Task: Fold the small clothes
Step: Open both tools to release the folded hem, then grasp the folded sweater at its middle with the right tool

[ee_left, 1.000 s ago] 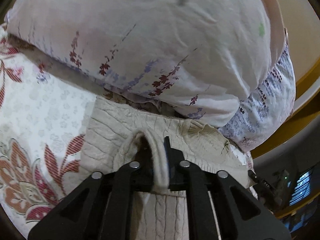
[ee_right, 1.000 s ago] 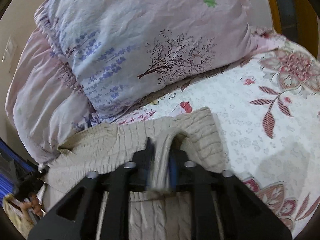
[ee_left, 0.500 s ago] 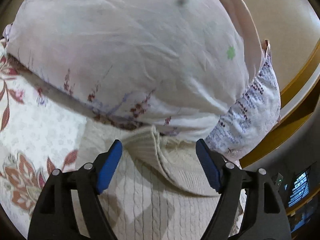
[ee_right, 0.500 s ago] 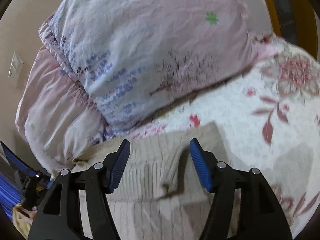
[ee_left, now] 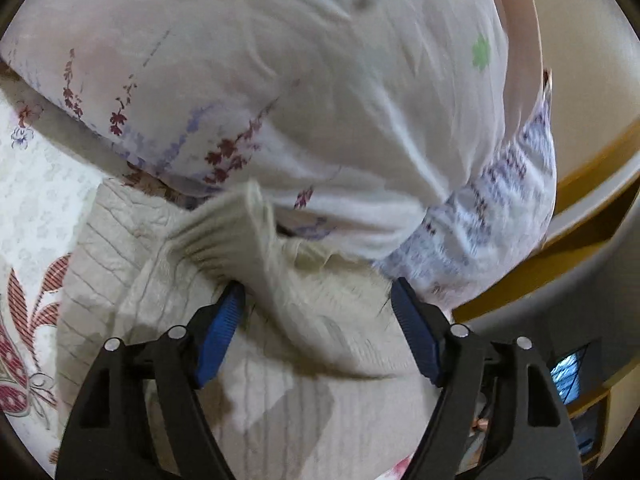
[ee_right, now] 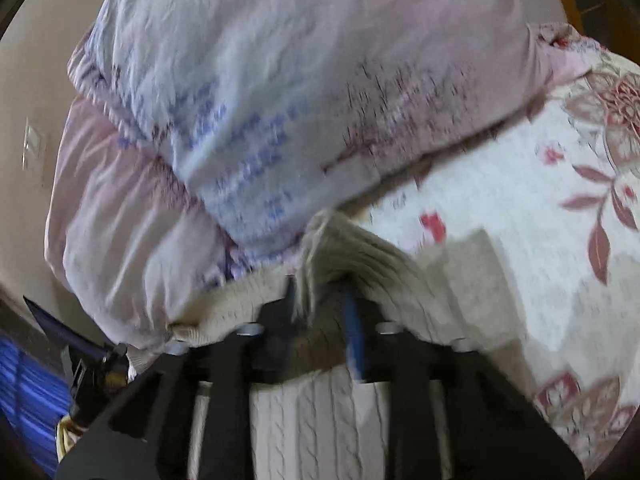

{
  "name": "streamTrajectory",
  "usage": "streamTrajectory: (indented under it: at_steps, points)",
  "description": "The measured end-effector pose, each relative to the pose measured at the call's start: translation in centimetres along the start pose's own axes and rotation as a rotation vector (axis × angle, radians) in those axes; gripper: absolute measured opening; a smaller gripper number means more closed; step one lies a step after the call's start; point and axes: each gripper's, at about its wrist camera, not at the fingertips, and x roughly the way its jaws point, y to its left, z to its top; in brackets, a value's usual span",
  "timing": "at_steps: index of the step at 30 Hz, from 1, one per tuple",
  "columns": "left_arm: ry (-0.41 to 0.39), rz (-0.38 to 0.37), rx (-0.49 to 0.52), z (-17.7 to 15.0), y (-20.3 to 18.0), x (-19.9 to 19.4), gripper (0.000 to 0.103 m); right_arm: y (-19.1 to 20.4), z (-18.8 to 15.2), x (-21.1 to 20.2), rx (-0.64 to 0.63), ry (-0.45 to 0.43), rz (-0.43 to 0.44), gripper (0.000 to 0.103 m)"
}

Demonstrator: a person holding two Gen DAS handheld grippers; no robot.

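- Left wrist view: one cream cable-knit sweater (ee_left: 280,360) is seen on the floral bedsheet (ee_left: 36,208); left gripper (ee_left: 316,312) fingers are spread, a ribbed fold between.
- Right wrist view: right gripper (ee_right: 320,304) fingers are clamped on the knit; two pillows (ee_right: 304,92) are counted, detail blurred.

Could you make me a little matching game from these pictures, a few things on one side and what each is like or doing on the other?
Things:
1. left gripper
2. right gripper
3. sweater
4. pillow
5. bedspread

States:
A. pale pink, printed with trees and purple sprigs
B. cream cable knit, lying on the bed
C. white with red flowers and leaves
D. open, blue pads apart over the knit
E. shut on a ridge of knit

Pairs: 1-D, 2-E, 3-B, 4-A, 5-C
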Motion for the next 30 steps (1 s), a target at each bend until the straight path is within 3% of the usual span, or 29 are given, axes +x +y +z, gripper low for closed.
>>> streamTrajectory:
  at_steps: [3,9,13,20,23,27,30]
  points:
    - [-0.030,0.002,0.011,0.1,0.1,-1.5,0.083,0.6,-0.1,-1.3,-0.039,-0.041,0.008,0.047]
    - [-0.109,0.135,0.127,-0.5,0.5,-6.5,0.083,-0.2,-1.6,-5.7,-0.158,-0.100,-0.091,0.047]
    - [-0.123,0.229,0.204,-1.7,0.8,-8.7,0.080,-1.8,-3.0,-7.1,-0.188,-0.072,-0.137,0.042]
    - [-0.070,0.299,0.232,-3.8,2.5,-9.0,0.059,-3.7,-5.4,-6.2,-0.209,0.012,-0.207,0.036]
    - [-0.020,0.307,0.223,-4.7,3.1,-8.0,0.046,-4.1,-6.3,-5.2,-0.228,0.061,-0.244,0.017]
    - [0.004,0.361,0.275,-5.6,3.0,-7.3,0.028,-3.5,-6.4,-5.9,-0.248,0.041,-0.239,0.012]
    - [0.010,0.356,0.268,-5.5,3.2,-7.6,0.013,-3.1,-6.1,-6.5,-0.250,0.028,-0.237,0.012]
